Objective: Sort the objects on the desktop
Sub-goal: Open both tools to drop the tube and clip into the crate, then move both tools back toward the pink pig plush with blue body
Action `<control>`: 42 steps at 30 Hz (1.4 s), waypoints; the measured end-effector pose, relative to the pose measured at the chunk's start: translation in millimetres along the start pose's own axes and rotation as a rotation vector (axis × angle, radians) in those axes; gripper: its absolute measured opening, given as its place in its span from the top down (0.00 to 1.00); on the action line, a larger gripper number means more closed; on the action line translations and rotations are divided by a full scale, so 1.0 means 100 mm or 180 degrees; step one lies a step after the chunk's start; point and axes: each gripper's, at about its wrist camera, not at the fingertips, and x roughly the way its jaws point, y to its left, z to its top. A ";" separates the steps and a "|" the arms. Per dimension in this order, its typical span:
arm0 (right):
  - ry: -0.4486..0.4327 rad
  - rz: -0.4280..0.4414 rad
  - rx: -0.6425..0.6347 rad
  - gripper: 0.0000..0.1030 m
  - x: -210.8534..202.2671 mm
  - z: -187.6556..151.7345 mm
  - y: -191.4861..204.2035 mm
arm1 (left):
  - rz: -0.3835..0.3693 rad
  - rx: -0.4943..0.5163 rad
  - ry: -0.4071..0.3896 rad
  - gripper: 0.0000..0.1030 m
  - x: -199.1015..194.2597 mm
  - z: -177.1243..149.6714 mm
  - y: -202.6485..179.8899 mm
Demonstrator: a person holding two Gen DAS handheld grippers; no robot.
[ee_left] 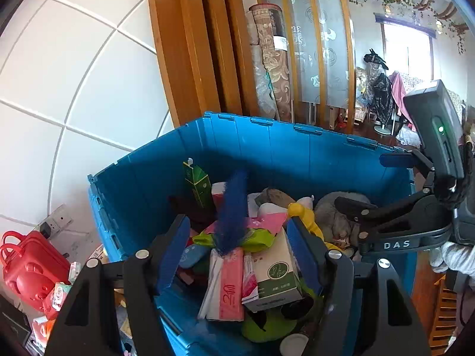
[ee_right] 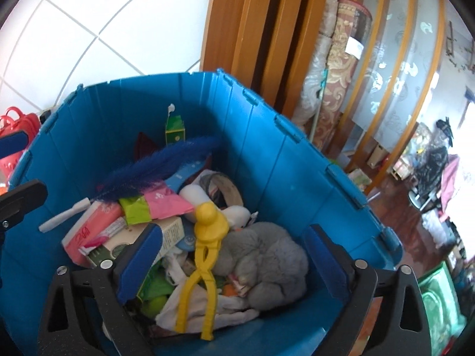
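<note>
Crate: one blue crate (ee_right: 297, 178) is sitting under both grippers.
Plush: one grey plush (ee_right: 267, 261) is lying between the right gripper (ee_right: 237, 255) fingers, untouched.
Clip: one yellow duck clip (ee_right: 204, 252), long axis running toward the right gripper, duck head pointing away.
Feather: one blue feather (ee_left: 233, 213) is rising ahead of the left gripper (ee_left: 237, 252), tip up and away.
Writing: "DAS" is showing on the right gripper's arm.
Grippers: both are hanging spread wide, gripping nothing.
</note>
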 end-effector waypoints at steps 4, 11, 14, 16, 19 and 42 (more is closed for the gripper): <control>-0.0216 0.0064 0.0069 0.00 -0.30 0.05 0.14 | 0.0102 -0.0134 -0.0093 0.29 -0.24 -0.15 0.30; -0.0712 0.0443 0.0044 0.00 -0.93 0.22 0.90 | 0.0414 -0.0451 -0.0083 0.28 -0.73 -0.63 1.20; -0.0806 0.0623 -0.0017 0.00 -1.04 0.29 1.36 | 0.0609 -0.0564 0.0023 0.28 -0.91 -0.94 1.64; -0.0805 0.0781 -0.0052 0.00 -1.05 0.31 1.70 | 0.0771 -0.0658 0.0118 0.28 -1.01 -1.17 1.95; -0.0785 0.1035 -0.0143 0.00 -1.02 0.31 2.22 | 0.0952 -0.0872 0.0277 0.28 -1.11 -1.52 2.41; 0.0482 0.1203 -0.0141 0.15 1.29 -0.38 4.07 | 0.0894 -0.1658 0.1011 0.28 -0.22 -3.00 3.66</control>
